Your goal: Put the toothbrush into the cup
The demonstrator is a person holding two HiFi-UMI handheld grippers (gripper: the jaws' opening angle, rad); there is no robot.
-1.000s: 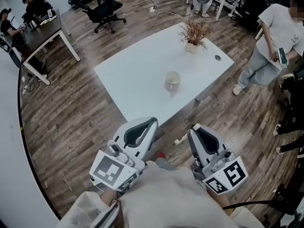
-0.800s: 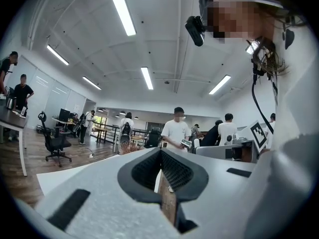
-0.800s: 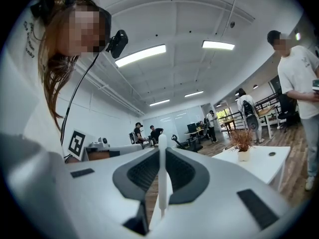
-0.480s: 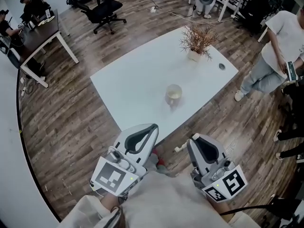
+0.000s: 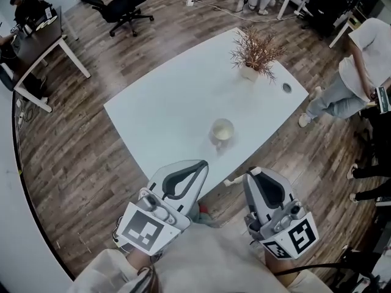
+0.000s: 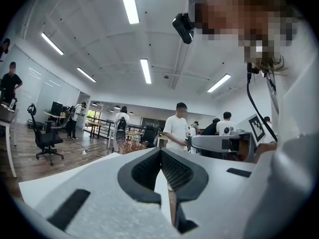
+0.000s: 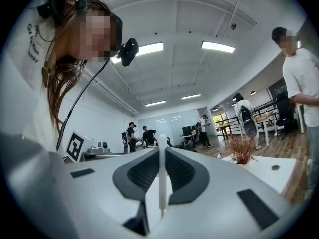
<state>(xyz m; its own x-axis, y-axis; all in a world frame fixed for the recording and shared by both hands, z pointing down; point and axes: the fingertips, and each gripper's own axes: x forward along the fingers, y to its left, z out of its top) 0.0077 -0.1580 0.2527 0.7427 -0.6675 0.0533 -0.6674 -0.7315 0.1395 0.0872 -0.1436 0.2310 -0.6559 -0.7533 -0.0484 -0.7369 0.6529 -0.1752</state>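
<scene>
On the counter [image 5: 165, 102] stands the cup [image 5: 222, 129], apart from both tools; right tool [image 7: 162, 151] clamps the toothbrush [image 7: 162, 176] along its jaws; left tool [image 6: 160, 152] closed, holding nothing.

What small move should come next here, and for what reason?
Probably carry the right tool forward over the table toward the cup. Its jaws are shut on the white toothbrush, but it hangs short of the table edge, and the cup stands upright farther in.
</scene>
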